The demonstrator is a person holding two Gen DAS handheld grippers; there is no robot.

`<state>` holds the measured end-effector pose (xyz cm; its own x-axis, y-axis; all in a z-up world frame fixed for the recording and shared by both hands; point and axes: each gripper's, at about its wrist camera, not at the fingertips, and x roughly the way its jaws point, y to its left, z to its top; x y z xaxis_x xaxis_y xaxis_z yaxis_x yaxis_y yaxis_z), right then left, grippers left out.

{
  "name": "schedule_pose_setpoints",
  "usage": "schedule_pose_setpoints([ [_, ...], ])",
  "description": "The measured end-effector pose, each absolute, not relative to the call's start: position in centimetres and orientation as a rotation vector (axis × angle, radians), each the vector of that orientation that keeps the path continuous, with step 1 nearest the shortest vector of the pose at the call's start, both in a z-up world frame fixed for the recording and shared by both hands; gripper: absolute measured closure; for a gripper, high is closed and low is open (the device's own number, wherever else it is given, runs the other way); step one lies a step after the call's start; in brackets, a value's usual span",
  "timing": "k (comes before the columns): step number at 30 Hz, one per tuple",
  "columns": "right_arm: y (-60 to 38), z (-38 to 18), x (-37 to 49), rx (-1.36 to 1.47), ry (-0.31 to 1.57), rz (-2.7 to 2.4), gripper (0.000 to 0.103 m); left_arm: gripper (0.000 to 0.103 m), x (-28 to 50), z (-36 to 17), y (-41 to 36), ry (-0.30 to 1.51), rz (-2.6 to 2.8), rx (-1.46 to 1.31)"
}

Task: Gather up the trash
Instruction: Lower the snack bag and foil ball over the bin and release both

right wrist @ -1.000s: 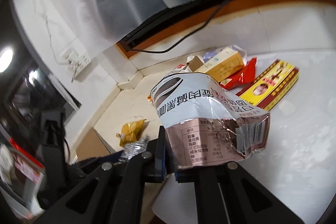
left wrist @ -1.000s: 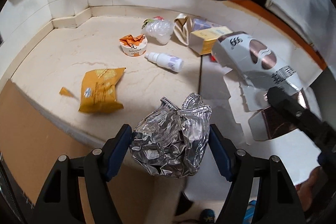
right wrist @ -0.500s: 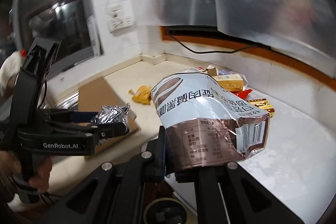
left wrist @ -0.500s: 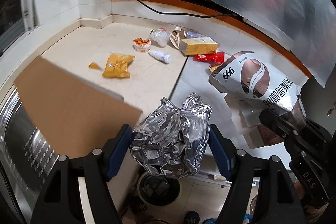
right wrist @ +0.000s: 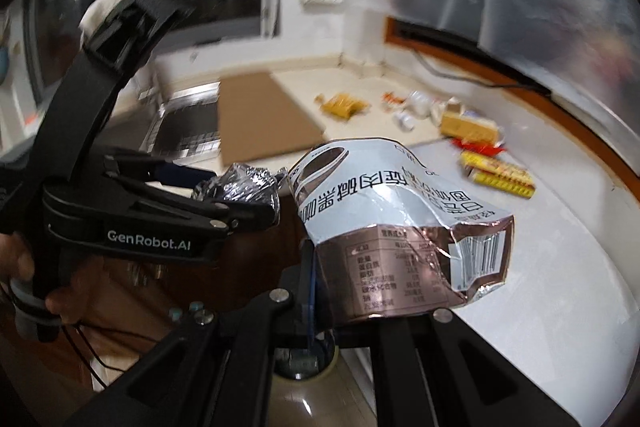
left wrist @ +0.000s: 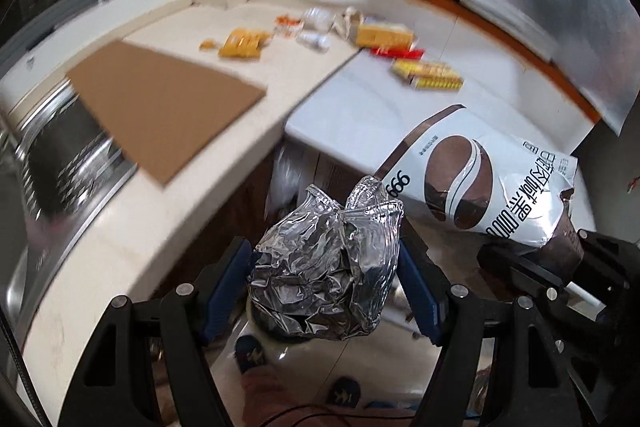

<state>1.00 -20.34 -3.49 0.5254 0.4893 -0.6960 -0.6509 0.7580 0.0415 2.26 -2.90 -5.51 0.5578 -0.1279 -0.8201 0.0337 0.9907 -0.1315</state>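
Observation:
A crumpled silver foil ball [left wrist: 328, 267] sits between the blue pads of my left gripper [left wrist: 322, 251], which is shut on it. In the right wrist view the same left gripper [right wrist: 256, 203] holds the foil ball [right wrist: 244, 185] at the left, with a hand on its handle. My right gripper [right wrist: 314, 279] is shut on the lower edge of a white and brown coffee bag [right wrist: 400, 219]. That coffee bag [left wrist: 480, 179] also shows at the right of the left wrist view. Both grippers hang off the counter's front edge, above the floor.
On the counter [left wrist: 120, 227] lie a brown cardboard sheet [left wrist: 160, 107], a yellow snack bag [left wrist: 244, 43], a small white bottle [left wrist: 316, 41], a yellow box [left wrist: 384, 35] and a yellow-red box [left wrist: 432, 77]. A steel sink [left wrist: 60, 163] is at the left. A round bin [right wrist: 304, 367] stands on the floor below.
Both grippers have pulled back from the counter, out past its front edge, each still holding its item. The right wrist has rolled, so the room stands upright in its view.

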Motion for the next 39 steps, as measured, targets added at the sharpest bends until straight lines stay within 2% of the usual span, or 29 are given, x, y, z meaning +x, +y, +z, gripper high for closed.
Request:
schedule_pose_setpoints([
  [10, -17.8, -11.1, -2.2, -0.287, 0.963, 0.759, 0.098, 0.031, -0.8, -12.8, -0.5, 1.117, -0.014, -0.153],
  [22, -14.5, -26.4, 2.2, -0.26, 1.294, 0.691, 0.097, 0.031, 3.0, -26.6, 0.8, 1.284, -0.02, -0.186],
  [29, -13.5, -33.5, 4.8, -0.239, 1.387, 0.643, 0.097, 0.031, 6.0, -33.3, 0.9, 1.353, -0.024, -0.178],
  [39, -11.1, -39.9, 6.3, -0.263, 1.443, 0.659, 0.093, 0.03, 9.1, -38.2, 0.4, 1.39, -0.069, -0.083],
])
